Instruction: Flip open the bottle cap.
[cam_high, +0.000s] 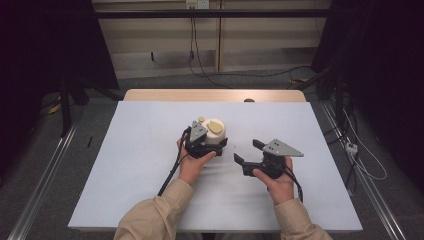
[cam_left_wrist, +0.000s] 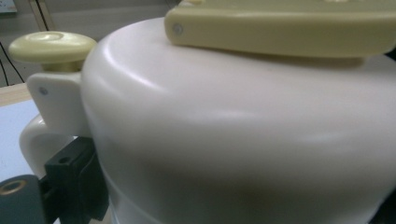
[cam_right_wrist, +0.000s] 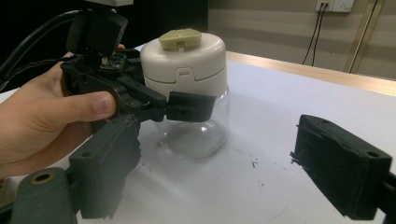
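A clear glass jar (cam_high: 216, 131) with a white lid and a cream knob stands upright at the middle of the white table (cam_high: 145, 165). My left gripper (cam_high: 206, 145) is shut on the jar, its jaws pressed on either side just below the lid. In the left gripper view the white lid (cam_left_wrist: 233, 130) sits very close, with one black finger (cam_left_wrist: 70, 182) beside its handle. The right gripper view shows the jar (cam_right_wrist: 198, 126) with my left gripper (cam_right_wrist: 187, 105) clamped on it. My right gripper (cam_high: 246, 151) is open, a little to the jar's right, with nothing between its fingers (cam_right_wrist: 341, 172).
A wooden table edge (cam_high: 215, 95) runs along the back. Cables (cam_high: 235, 75) lie on the floor beyond it, and metal rails (cam_high: 365, 190) flank both sides. Small dark specks (cam_right_wrist: 254, 164) dot the white surface near the jar.
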